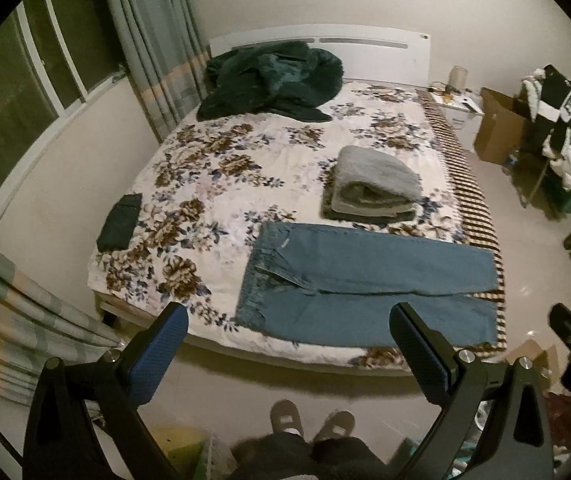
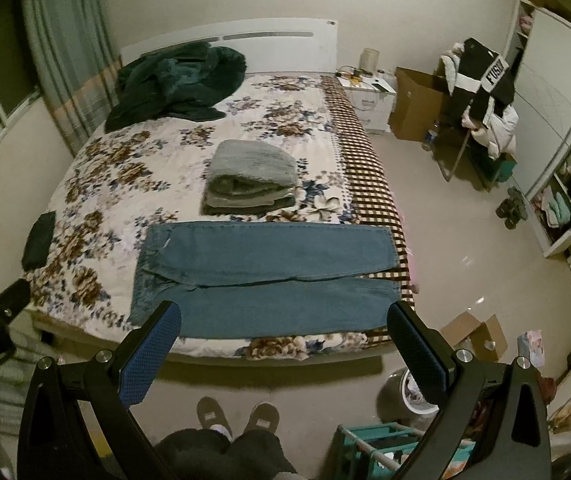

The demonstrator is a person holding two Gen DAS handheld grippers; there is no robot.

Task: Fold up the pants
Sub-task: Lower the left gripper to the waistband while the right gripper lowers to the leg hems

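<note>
Blue jeans [image 1: 365,280] lie flat along the near edge of the bed [image 1: 213,184], waistband at left, both legs stretched to the right, side by side. They also show in the right wrist view [image 2: 269,276]. My left gripper [image 1: 289,320] is open and empty, held high above the floor in front of the bed. My right gripper [image 2: 285,320] is open and empty too, at the same height. Neither touches the jeans.
A stack of folded grey clothes [image 1: 373,184] lies behind the jeans. A dark green blanket [image 1: 273,80] is heaped near the headboard. A small dark folded item [image 1: 119,222] lies at the bed's left edge. Cardboard boxes [image 2: 417,104], a laundry basket [image 2: 381,448] and my slippered feet [image 2: 237,416] are on the floor.
</note>
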